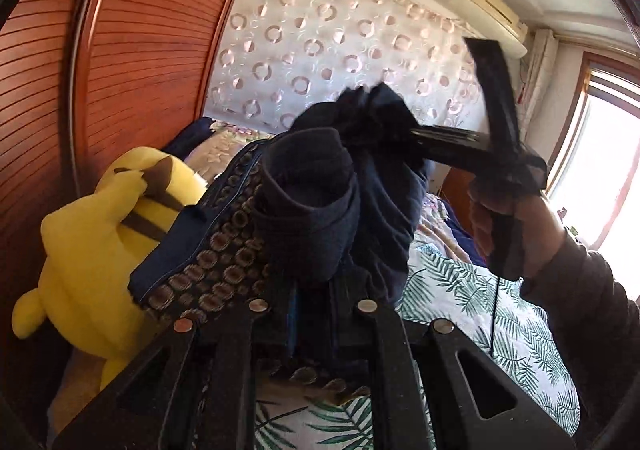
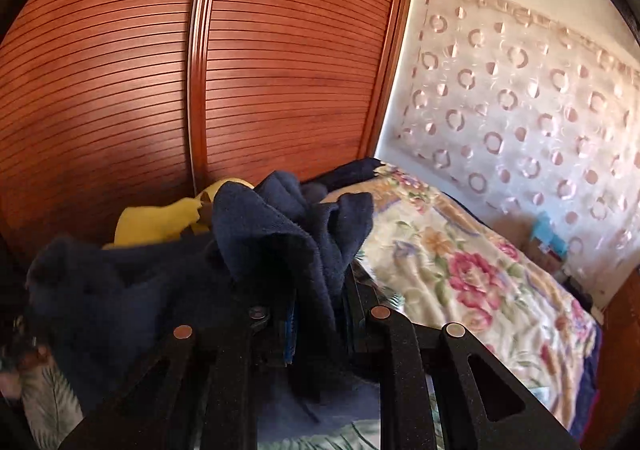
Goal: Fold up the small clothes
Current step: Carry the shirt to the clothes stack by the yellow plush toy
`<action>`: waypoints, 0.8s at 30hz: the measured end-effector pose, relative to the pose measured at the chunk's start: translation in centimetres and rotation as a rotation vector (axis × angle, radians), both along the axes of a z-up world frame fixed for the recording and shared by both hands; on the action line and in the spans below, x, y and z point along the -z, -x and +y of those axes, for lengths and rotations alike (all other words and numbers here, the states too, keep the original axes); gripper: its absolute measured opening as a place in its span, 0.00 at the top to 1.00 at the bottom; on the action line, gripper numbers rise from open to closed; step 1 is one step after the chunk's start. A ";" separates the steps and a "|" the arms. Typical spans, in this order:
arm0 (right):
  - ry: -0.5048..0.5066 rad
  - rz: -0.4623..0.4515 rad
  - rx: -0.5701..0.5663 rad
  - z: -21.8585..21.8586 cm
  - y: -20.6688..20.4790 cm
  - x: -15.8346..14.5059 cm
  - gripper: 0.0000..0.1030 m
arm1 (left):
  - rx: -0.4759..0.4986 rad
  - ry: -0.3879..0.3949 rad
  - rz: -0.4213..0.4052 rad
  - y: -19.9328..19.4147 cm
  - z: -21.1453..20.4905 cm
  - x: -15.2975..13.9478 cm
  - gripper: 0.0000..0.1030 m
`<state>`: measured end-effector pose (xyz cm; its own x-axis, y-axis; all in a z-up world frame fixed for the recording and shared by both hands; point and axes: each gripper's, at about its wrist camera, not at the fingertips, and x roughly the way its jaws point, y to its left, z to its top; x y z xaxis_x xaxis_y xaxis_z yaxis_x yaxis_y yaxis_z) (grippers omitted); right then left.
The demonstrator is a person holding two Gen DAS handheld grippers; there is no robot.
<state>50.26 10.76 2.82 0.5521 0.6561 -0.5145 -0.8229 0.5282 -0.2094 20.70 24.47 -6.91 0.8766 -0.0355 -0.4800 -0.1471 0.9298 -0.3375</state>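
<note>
A dark navy garment (image 1: 320,210) with a patterned band of brown rings (image 1: 224,250) hangs in the air above the bed. My left gripper (image 1: 312,298) is shut on its lower bunched part. My right gripper (image 1: 404,130) shows in the left wrist view, held by a hand, and is shut on the garment's upper edge. In the right wrist view the navy cloth (image 2: 280,234) is bunched between the jaws of my right gripper (image 2: 316,314) and drapes to the left. The fingertips of both grippers are hidden by cloth.
A yellow plush toy (image 1: 88,246) lies at the left against a slatted wooden wardrobe (image 1: 132,50). A leaf-print sheet (image 1: 480,314) covers the bed below. A floral blanket (image 2: 472,270) lies farther back. A curtain with ring pattern (image 2: 520,98) hangs behind.
</note>
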 end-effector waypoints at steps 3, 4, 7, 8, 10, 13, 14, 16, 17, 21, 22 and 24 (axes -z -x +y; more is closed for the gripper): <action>-0.003 0.014 0.032 1.5 -0.5 0.6 0.82 | -0.034 -0.009 0.027 0.7 0.4 0.4 0.88; -0.009 0.026 0.043 1.9 -0.5 0.7 0.82 | -0.037 -0.006 0.032 0.8 0.6 0.5 0.87; -0.014 0.047 0.087 2.7 -1.5 0.9 0.68 | -0.060 -0.026 0.056 1.2 0.8 0.9 0.83; -0.028 0.038 0.102 2.5 -1.3 0.6 0.65 | -0.069 -0.054 0.055 1.4 0.7 1.0 0.79; -0.091 0.058 0.106 1.3 -1.5 -0.4 0.53 | -0.073 -0.076 0.047 2.1 0.8 1.0 0.70; -0.126 0.093 0.080 -0.3 -1.0 -0.6 0.50 | -0.056 -0.086 0.035 2.7 0.9 1.1 0.54; -0.115 0.099 0.056 -0.7 -0.6 -0.2 0.50 | -0.054 -0.099 0.038 2.8 0.8 1.0 0.52; -0.072 0.087 0.020 -1.6 0.4 0.9 0.50 | -0.056 -0.115 0.040 3.1 0.6 0.8 0.38; -0.052 0.076 0.012 -2.0 1.0 1.4 0.50 | -0.058 -0.115 0.025 3.4 0.5 0.6 0.31; 0.001 0.073 0.016 -2.2 0.0 3.8 0.50 | -0.051 -0.106 -0.008 4.0 -0.2 -0.5 0.24; 0.000 0.091 0.025 -2.0 -0.9 4.2 0.50 | -0.047 -0.112 -0.013 4.1 -0.4 -0.9 0.23; -0.013 0.158 0.043 -1.2 -3.1 5.2 0.50 | -0.053 -0.136 -0.009 4.1 -0.7 -1.5 0.23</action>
<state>53.32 9.55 -2.40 0.4925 0.6410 -0.5887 -0.8218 0.5652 -0.0721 16.64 23.81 -5.41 0.8798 0.0761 -0.4693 -0.1951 0.9579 -0.2105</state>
